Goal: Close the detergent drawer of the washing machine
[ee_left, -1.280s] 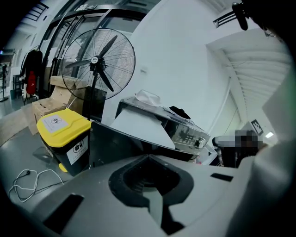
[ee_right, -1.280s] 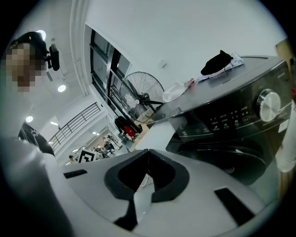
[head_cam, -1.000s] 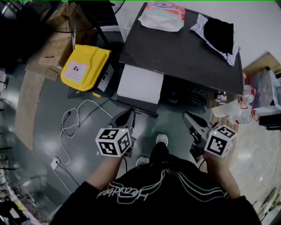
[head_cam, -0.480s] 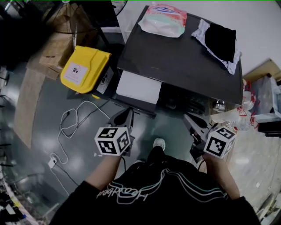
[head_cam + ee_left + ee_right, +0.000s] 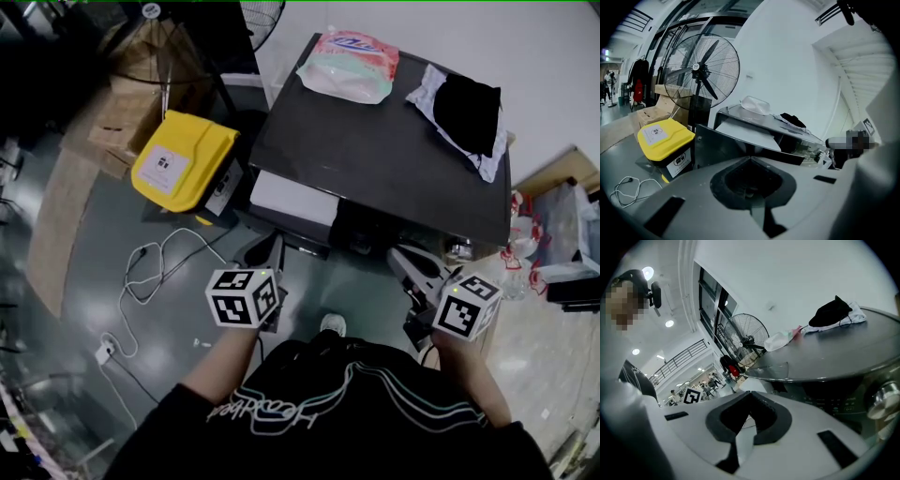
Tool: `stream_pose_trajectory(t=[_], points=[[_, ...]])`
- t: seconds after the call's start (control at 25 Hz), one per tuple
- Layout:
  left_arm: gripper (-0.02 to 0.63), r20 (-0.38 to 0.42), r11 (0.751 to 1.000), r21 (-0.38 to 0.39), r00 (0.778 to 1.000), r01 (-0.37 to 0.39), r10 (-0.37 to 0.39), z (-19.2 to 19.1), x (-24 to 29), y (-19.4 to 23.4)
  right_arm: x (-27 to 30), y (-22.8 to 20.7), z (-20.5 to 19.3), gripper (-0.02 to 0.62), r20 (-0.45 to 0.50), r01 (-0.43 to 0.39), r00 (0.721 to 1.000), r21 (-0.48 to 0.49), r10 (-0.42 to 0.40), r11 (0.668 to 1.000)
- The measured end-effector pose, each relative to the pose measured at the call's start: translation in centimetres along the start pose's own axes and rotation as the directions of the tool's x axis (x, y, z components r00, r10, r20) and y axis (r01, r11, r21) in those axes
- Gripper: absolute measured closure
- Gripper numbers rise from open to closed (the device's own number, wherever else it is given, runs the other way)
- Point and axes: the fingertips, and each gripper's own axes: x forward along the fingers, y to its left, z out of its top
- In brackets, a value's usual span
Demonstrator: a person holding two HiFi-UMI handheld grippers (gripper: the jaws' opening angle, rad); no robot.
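Note:
The washing machine [image 5: 394, 141] has a dark top, and its white detergent drawer [image 5: 292, 199] juts out of the front at the left. My left gripper [image 5: 267, 251] hangs just in front of the drawer, a short gap away, with its jaws shut and nothing in them. In the left gripper view, the drawer [image 5: 745, 133] lies straight ahead of the left gripper [image 5: 750, 158]. My right gripper [image 5: 398, 255] is shut and empty before the machine's right front. In the right gripper view, the right gripper [image 5: 750, 393] points along the control panel [image 5: 834, 401].
A pink detergent bag [image 5: 349, 66] and a black cloth [image 5: 466, 108] lie on the machine's top. A yellow-lidded bin [image 5: 183, 159] stands left of the machine, with cardboard boxes [image 5: 131, 103] and a standing fan [image 5: 701, 70] behind it. A white cable [image 5: 141, 281] trails over the floor.
The machine has slid upward and away in the head view, and less of the white drawer shows. Both grippers hold nearly the same places and stay shut.

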Motion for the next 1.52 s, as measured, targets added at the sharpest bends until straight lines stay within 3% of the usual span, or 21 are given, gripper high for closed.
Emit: stream_pose_trajectory(t=[0.76,1.12,1.52], points=[[0.583,-0.013,1.0,0.02,1.0,-0.019,0.019,2.2,3.1,0.1,-0.1,-1.6,2.6,0.568,0.016,-0.009,1.0,-0.035,0.009,0.999],[0.583,-0.029,0.999,0.034,0.999,0.034,-0.033,2.9,3.8,0.0,0.6,-1.4,2.9,0.568,0.029,0.028,0.999,-0.015,-0.027,0.999],[0.583,-0.099,0.994,0.052,0.991,0.094,-0.088,3.4,4.7,0.2,1.8,0.4,2.9,0.568,0.067,0.08,0.994,0.043,-0.083,0.996]])
